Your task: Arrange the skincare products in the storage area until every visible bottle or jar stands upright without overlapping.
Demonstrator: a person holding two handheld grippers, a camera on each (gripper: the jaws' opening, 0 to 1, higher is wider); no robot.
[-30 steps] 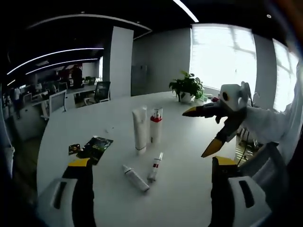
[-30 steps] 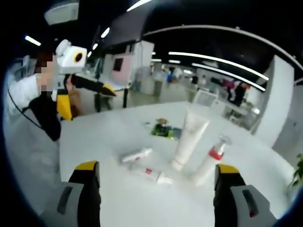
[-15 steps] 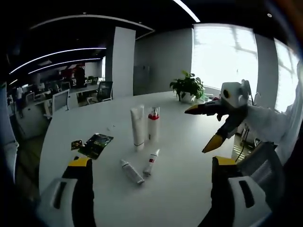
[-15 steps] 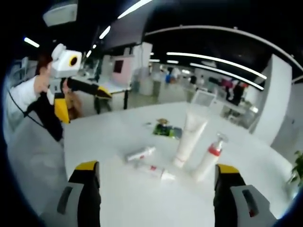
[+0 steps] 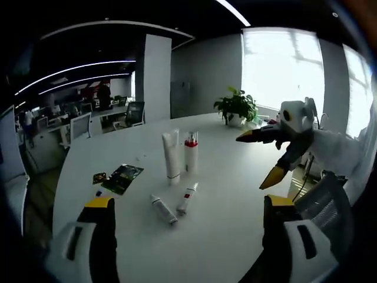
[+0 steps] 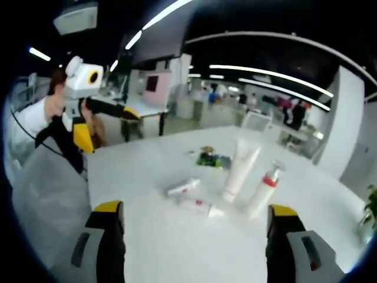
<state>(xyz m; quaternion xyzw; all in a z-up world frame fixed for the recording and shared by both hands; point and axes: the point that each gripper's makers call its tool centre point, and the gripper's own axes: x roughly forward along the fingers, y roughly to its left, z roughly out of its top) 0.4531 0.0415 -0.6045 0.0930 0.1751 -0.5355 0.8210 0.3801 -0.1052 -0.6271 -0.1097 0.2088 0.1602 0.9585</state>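
A tall white tube [image 5: 171,154] and a white pump bottle with a red collar [image 5: 191,155] stand upright side by side mid-table. In front of them two small white tubes [image 5: 163,209] [image 5: 186,197] lie flat, close together. My left gripper [image 5: 188,202] hangs open above the near table edge, holding nothing. My right gripper [image 5: 265,156] hovers open at the right, off the table's side. In the right gripper view the tall tube [image 6: 238,167], pump bottle [image 6: 263,188] and lying tubes [image 6: 184,187] [image 6: 199,206] sit ahead of the open right gripper [image 6: 195,208]. The left gripper [image 6: 106,127] is held open at upper left.
Dark sachets [image 5: 122,177] lie left of the products on the round white table [image 5: 235,177]. A potted plant [image 5: 237,107] stands at the far edge. Office desks and chairs fill the background. A person's sleeve [image 5: 333,154] is at the right.
Both cameras have drawn back a little, so the products look smaller. The products themselves have not moved. Both grippers stay open.
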